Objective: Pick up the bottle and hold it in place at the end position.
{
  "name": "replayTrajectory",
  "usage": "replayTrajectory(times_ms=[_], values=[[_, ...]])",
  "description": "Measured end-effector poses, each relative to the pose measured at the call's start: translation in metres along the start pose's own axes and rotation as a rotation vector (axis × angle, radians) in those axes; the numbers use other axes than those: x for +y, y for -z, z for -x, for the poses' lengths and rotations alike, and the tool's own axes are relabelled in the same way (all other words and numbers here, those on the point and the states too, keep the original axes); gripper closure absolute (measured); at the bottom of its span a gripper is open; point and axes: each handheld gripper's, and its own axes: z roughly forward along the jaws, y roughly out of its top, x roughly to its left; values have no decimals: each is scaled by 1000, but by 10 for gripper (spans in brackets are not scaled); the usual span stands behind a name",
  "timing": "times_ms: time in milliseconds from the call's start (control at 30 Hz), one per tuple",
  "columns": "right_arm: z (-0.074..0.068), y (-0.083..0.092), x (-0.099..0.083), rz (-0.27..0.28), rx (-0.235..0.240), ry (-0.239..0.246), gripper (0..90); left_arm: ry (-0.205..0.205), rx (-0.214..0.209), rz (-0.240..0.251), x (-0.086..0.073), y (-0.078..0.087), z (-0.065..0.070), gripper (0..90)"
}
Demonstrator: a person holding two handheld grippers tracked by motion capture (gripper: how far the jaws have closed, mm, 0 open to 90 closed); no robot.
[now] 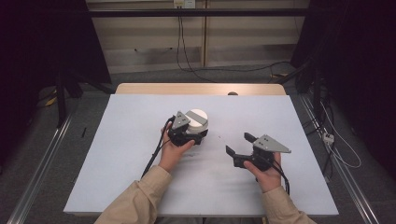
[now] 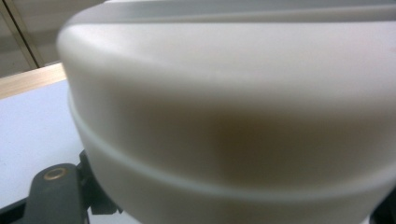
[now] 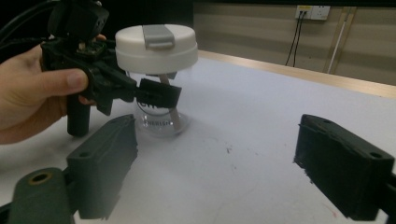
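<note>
Clear glass cup (image 3: pixel 161 116) with white round lid (image 1: pixel 198 117) and grey flip tab, upright mid-worktop (image 1: pixel 130 154). Left claw (image 3: pixel 154 95) clamps the glass body; right claw (image 1: pixel 239 143) wide, empty, well apart.

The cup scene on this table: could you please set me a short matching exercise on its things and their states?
Things:
1. left gripper
2. right gripper
3. lid
4. table

States:
a. white with a grey flap
b. open, nothing between its fingers
c. pale blue top
d. shut on the clear cup

Pairs: 1-d, 2-b, 3-a, 4-c
</note>
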Motion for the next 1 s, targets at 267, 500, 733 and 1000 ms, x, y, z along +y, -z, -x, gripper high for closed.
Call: replayTrajectory(times_ms=[267,500,733,1000], values=[[-6,-19,10,-43,54,-13,293,-3,1,-1,0,0,0,184],[-11,-33,17,-55,93,-14,410,-3,0,-2,0,0,0,184],[-12,-43,20,-72,119,-12,608,-5,2,-3,0,0,1,184],[-13,-52,23,-77,137,4,755,-4,4,-6,0,1,1,184]])
